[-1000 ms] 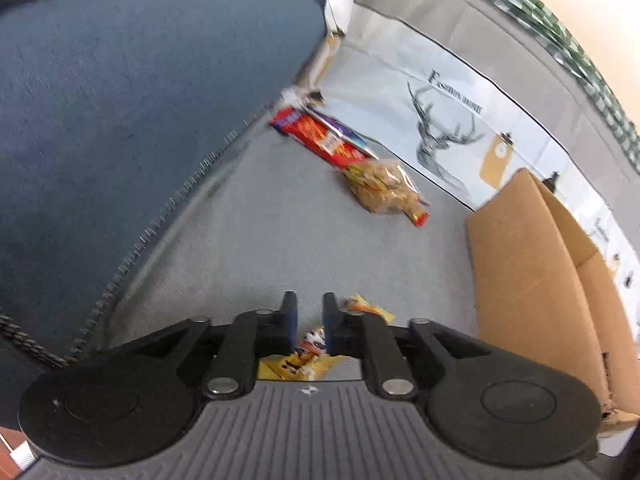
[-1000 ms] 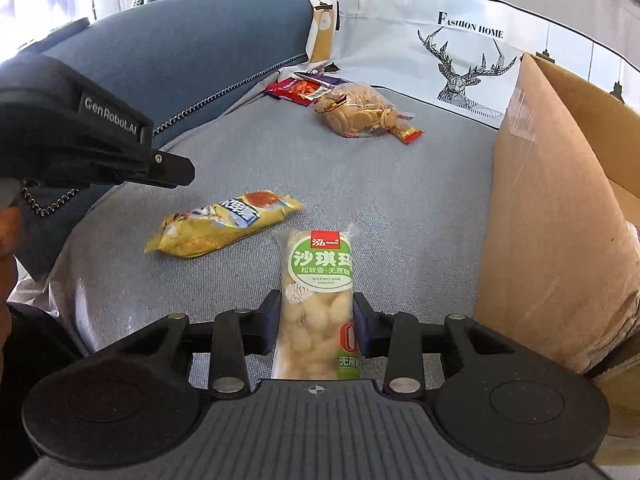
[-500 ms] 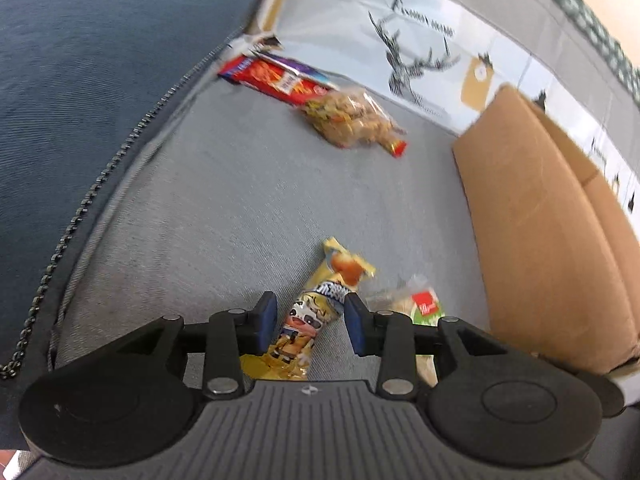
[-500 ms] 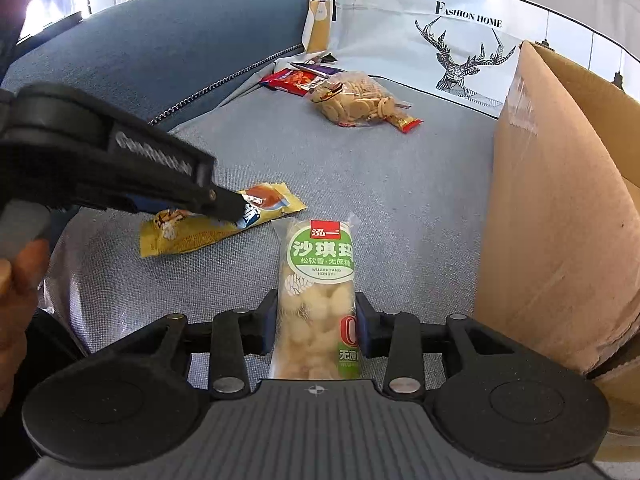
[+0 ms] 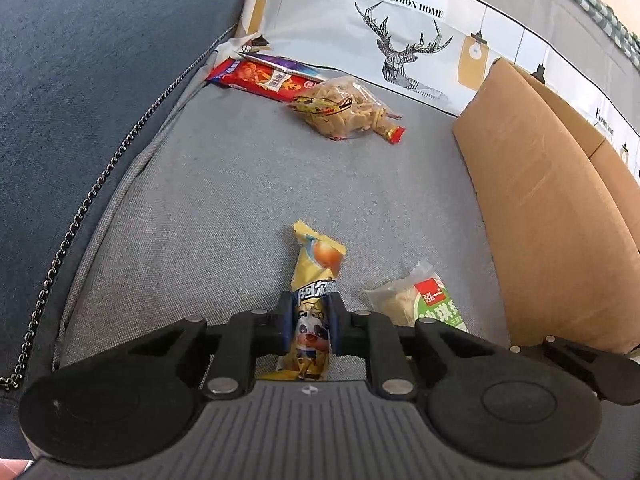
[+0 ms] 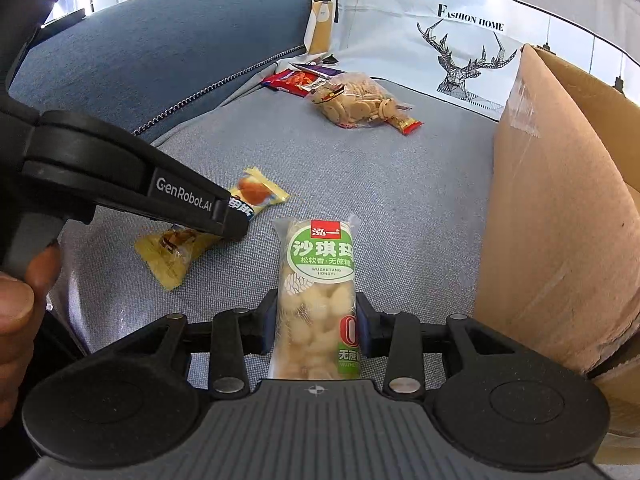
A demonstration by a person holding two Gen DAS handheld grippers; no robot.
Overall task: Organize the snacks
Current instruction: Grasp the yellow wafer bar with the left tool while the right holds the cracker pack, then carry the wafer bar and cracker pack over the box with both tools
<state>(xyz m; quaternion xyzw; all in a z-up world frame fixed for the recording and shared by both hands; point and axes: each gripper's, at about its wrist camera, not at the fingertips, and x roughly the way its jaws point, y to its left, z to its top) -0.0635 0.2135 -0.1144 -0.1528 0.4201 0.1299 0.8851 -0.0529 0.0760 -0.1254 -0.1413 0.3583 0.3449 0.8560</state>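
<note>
My left gripper (image 5: 310, 326) is shut on a yellow snack packet (image 5: 316, 280) that lies on the grey sofa seat (image 5: 240, 184); in the right wrist view the left gripper (image 6: 234, 222) covers the middle of that yellow packet (image 6: 256, 194). My right gripper (image 6: 316, 326) is shut on a clear packet with a green label (image 6: 318, 280), which also shows in the left wrist view (image 5: 424, 298). A bag of biscuits (image 5: 344, 110) (image 6: 354, 100) and a red packet (image 5: 260, 78) (image 6: 292, 80) lie at the back of the seat.
An open cardboard box (image 5: 552, 208) (image 6: 568, 200) stands on the right of the seat. A blue cushion (image 5: 88, 80) rises on the left. A white deer-print cover (image 5: 400, 28) hangs behind the snacks.
My left gripper has come down over the yellow packet and closed on it. My right gripper stays closed on the green-label packet.
</note>
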